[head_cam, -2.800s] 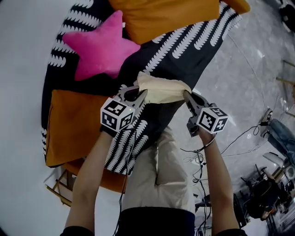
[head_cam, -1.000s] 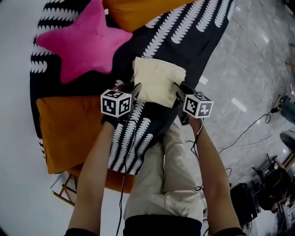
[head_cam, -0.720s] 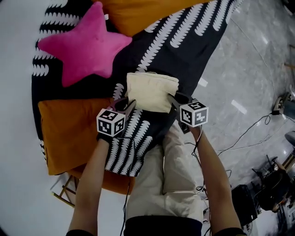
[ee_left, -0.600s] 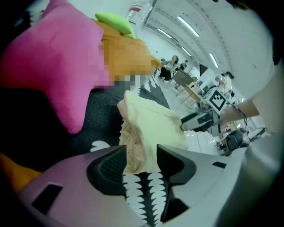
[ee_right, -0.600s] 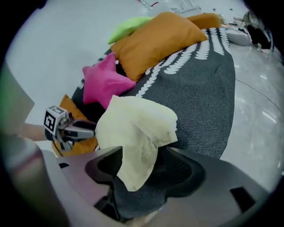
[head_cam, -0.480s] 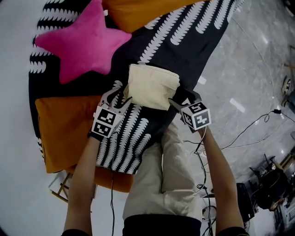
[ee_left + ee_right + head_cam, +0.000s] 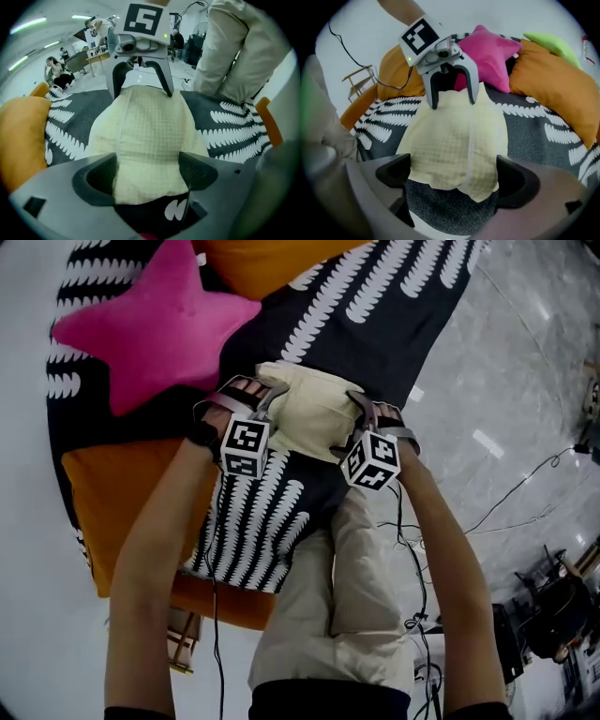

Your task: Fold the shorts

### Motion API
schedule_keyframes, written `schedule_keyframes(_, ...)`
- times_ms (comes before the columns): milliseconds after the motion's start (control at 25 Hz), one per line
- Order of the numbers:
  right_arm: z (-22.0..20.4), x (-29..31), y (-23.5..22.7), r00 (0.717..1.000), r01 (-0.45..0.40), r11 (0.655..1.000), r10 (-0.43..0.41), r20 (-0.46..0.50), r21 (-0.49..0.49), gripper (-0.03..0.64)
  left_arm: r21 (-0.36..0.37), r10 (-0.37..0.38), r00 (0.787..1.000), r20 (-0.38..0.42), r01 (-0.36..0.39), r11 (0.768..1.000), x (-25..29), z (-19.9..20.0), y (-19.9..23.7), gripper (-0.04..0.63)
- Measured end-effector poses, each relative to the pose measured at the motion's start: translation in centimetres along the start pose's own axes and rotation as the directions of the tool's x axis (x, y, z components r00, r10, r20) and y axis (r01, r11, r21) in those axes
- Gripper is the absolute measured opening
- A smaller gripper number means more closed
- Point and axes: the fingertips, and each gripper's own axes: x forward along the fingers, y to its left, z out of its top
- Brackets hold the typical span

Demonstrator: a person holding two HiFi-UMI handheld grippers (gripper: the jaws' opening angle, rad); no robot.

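The left hand-held gripper (image 7: 147, 176) is letting go. Its jaws are opening, and one end of the folded shorts (image 7: 150, 131) lies loose in the gap, with neither pad pinching the cloth. The right hand-held gripper (image 7: 454, 180) is the same at the opposite end: its jaws are spreading wide, the cream fabric sits between them, and nothing is clamped. Each gripper faces the other across the bundle.

The shorts are a compact cream packet with a waffle weave. They rest on the black blanket with white leaf print (image 7: 375, 324), just below the pink star cushion (image 7: 141, 320) and beside an orange cushion (image 7: 131, 493).

The step in hand looks like the release after the last fold, so the task seems nearly done.

To finish it cleanly:
- Let both sets of jaws open fully before either hand moves. A pad that catches the textured cloth could drag the top layer open.
- Draw each gripper outward along its own line, away from the ends of the packet, not up through the fold.
- Move both hands away together so the bundle is not tugged to one side.

In the right gripper view the near edge looks uneven, with one lobe hanging lower. A light tuck or press there would help if the layer springs up.
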Motion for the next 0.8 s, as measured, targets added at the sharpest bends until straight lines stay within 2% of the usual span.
schedule_keyframes(120,-0.3,1.9,1.3,1.0,-0.008,1.0,0.008,-0.013,-0.002,0.581,-0.049,0.012,0.999,0.033,-0.011,0.999,0.4,0.1,-1.6,0.41)
schedule_keyframes(240,-1.3,0.6,0.7,1.0,0.003,0.998,-0.005,0.027,0.058,0.581,-0.123,0.045,0.995,0.084,-0.034,0.992,-0.1,1.7,-1.0,0.42)
schedule_keyframes(360,-1.7,-3.2,-0.8,0.992,0.051,0.992,-0.063,0.109,0.112,0.572,-0.275,0.145,0.981,0.128,-0.106,0.956,-1.6,2.8,1.5,0.42)
schedule_keyframes(440,-1.0,-4.4,-1.5,0.992,0.02,0.99,-0.037,0.121,0.138,0.514,-0.327,0.174,0.982,0.072,-0.142,0.934,-2.0,1.1,2.8,0.42)
schedule_keyframes(520,-1.1,-3.2,-2.1,0.997,-0.041,0.987,0.031,0.066,0.153,0.461,-0.382,0.155,0.988,0.0,-0.144,0.913,-0.9,-1.9,2.6,0.42)
schedule_keyframes(560,-1.4,-2.3,-2.5,0.998,-0.06,0.986,0.056,0.03,0.158,0.451,-0.445,0.154,0.988,-0.02,-0.146,0.883,-0.4,-3.1,2.5,0.419)
schedule_keyframes(600,-1.6,-1.6,-3.1,0.998,-0.067,0.984,0.068,0.0,0.164,0.43,-0.53,0.17,0.985,-0.032,-0.161,0.833,-0.5,-4.0,2.7,0.419)
schedule_keyframes(640,-1.6,-1.4,-3.8,0.997,-0.064,0.982,0.068,-0.018,0.178,0.406,-0.619,0.209,0.977,-0.046,-0.193,0.761,-1.2,-4.5,3.1,0.419)
schedule_keyframes(680,-1.4,-2.0,-4.4,0.998,-0.057,0.977,0.064,-0.026,0.204,0.389,-0.703,0.27,0.96,-0.07,-0.239,0.67,-2.5,-4.5,3.7,0.419)
schedule_keyframes(720,-1.1,-3.4,-4.7,0.998,-0.05,0.969,0.058,-0.028,0.241,0.38,-0.785,0.34,0.935,-0.099,-0.284,0.551,-4.2,-4.2,3.9,0.419)
schedule_keyframes(760,-0.7,-5.2,-4.9,0.998,-0.043,0.961,0.052,-0.026,0.275,0.372,-0.864,0.403,0.906,-0.13,-0.303,0.402,-6.1,-3.7,3.5,0.419)
schedule_keyframes(800,-0.2,-7.2,-5.0,0.999,-0.037,0.955,0.045,-0.019,0.294,0.366,-0.931,0.449,0.879,-0.159,-0.284,0.227,-7.9,-3.2,2.5,0.419)
